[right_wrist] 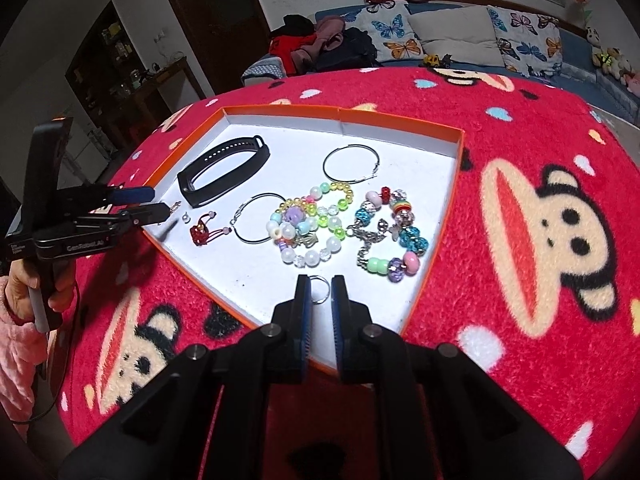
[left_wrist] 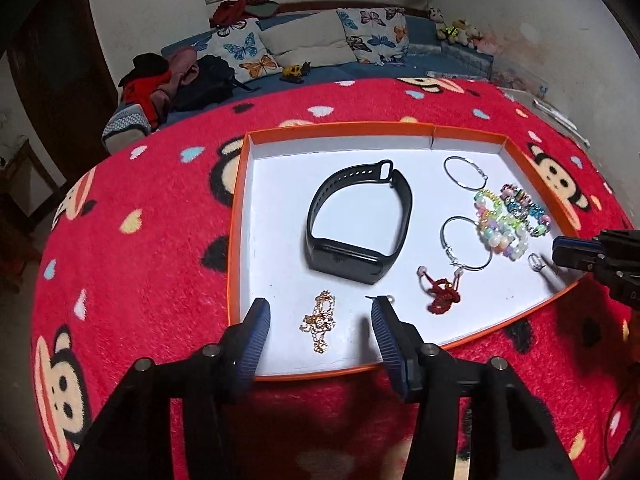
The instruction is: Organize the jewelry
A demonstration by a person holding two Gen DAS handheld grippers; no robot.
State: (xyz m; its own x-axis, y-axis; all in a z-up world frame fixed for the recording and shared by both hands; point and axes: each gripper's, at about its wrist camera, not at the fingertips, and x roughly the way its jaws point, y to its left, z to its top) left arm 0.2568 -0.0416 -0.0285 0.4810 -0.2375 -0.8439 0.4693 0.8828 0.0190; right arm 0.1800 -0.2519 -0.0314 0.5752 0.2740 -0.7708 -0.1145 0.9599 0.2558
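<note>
A shallow orange-rimmed cardboard tray with a white floor (left_wrist: 236, 216) lay on a table covered with a fluffy red cartoon-monkey cloth (left_wrist: 140, 208). All the jewelry lay inside the tray.

In the left wrist view, the left gripper (left_wrist: 320, 312) hung over the tray's 6 o'clock edge, its blue-padded fingers (left_wrist: 258, 320) spread wide and holding nothing. A thin gold chain necklace (left_wrist: 319, 322) lay bunched on the white floor between them, touching neither. At the tray's centre rested a black silicone fitness band (left_wrist: 360, 220). Toward 3 o'clock lay two thin silver hoop earrings (left_wrist: 466, 172), a pastel beaded bracelet (left_wrist: 500, 228) and a darker glass-bead charm bracelet (left_wrist: 524, 204). A small red knotted cord ornament (left_wrist: 442, 288) sat at about 5 o'clock.

In the right wrist view, the right gripper (right_wrist: 321, 284) reached over the tray's near edge at 6 o'clock, its fingers narrowed to a slim gap on either side of a small silver ring (right_wrist: 319, 289). Whether the pads touched the ring could not be told. The pastel beaded bracelet and the charm bracelet lay just beyond it at 12 o'clock. The left gripper appeared at 9 o'clock, held in a hand in a pink fuzzy sleeve (right_wrist: 20, 344).
</note>
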